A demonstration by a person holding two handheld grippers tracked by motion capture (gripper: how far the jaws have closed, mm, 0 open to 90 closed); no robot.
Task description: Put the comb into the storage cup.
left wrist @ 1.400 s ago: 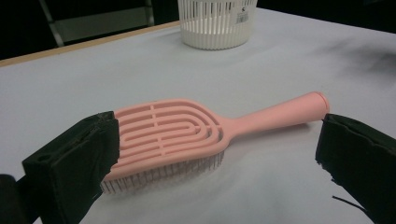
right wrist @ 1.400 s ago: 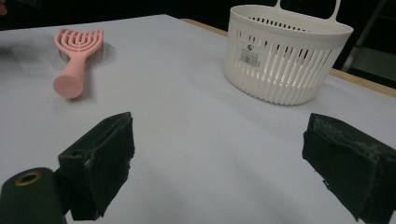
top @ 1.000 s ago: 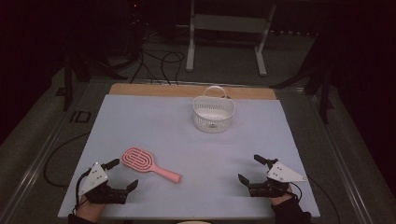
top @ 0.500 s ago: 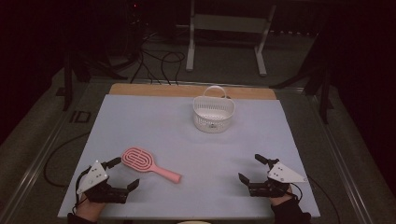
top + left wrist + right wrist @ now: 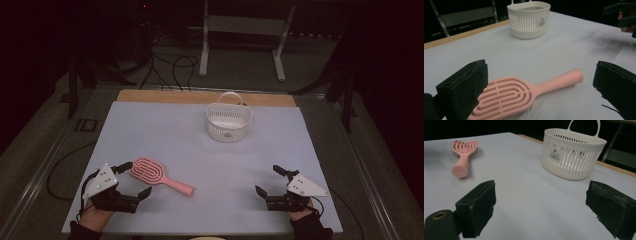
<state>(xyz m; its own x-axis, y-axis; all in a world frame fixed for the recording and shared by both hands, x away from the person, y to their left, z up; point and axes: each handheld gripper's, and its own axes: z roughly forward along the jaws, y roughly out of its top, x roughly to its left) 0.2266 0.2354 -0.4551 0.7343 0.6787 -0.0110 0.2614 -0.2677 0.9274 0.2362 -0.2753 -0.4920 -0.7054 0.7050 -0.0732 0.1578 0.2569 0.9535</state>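
Note:
A pink hairbrush (image 5: 159, 175) lies flat on the pale table cover (image 5: 165, 135), bristles down, its handle toward the table's middle. My left gripper (image 5: 134, 179) stands open at the near left, its jaws on either side of the brush head (image 5: 506, 96) without touching it. A white slatted basket (image 5: 228, 120) with a handle stands empty toward the far side, and appears too in the left gripper view (image 5: 529, 18) and right gripper view (image 5: 574, 152). My right gripper (image 5: 270, 181) rests open at the near right, nothing between its jaws. The brush (image 5: 464, 155) lies far to its left.
A wooden strip (image 5: 200, 96) edges the far side of the table. Beyond it are cables (image 5: 170, 65) on the floor and a metal stand (image 5: 245, 30). The other hand's gripper (image 5: 624, 15) shows at the upper right of the left gripper view.
My left gripper has edged slightly toward the brush head. The right gripper, the brush and the basket have not moved.

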